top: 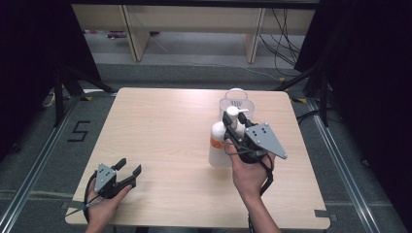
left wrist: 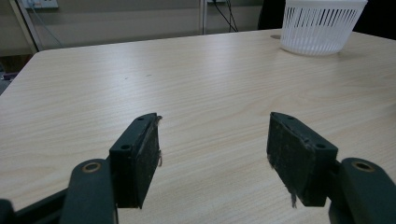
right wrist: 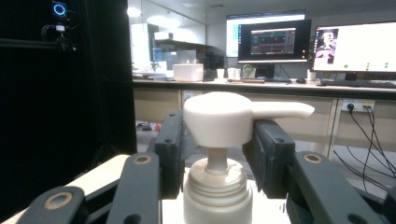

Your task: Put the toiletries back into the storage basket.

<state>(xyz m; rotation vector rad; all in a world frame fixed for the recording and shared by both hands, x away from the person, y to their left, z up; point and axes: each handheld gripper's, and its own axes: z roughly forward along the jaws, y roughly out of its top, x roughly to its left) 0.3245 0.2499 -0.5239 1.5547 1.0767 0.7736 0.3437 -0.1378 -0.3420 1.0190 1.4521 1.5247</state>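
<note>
With the right gripper [right wrist: 217, 154] clamped on the pump bottle [top: 219, 145] at its narrow pump head [right wrist: 224, 116], the bottle may slip or tip near the far basket [top: 236, 103], while the left gripper [left wrist: 215, 154] rests released

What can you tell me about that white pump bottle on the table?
The pump bottle is white plastic by the look, with an orange label on its side. It stands upright on the wooden table, just in front of a white slotted basket. A ribbed collar and thin stem carry a flat pump head with a long spout. The right tool has its jaws at either side of the pump head.
</note>
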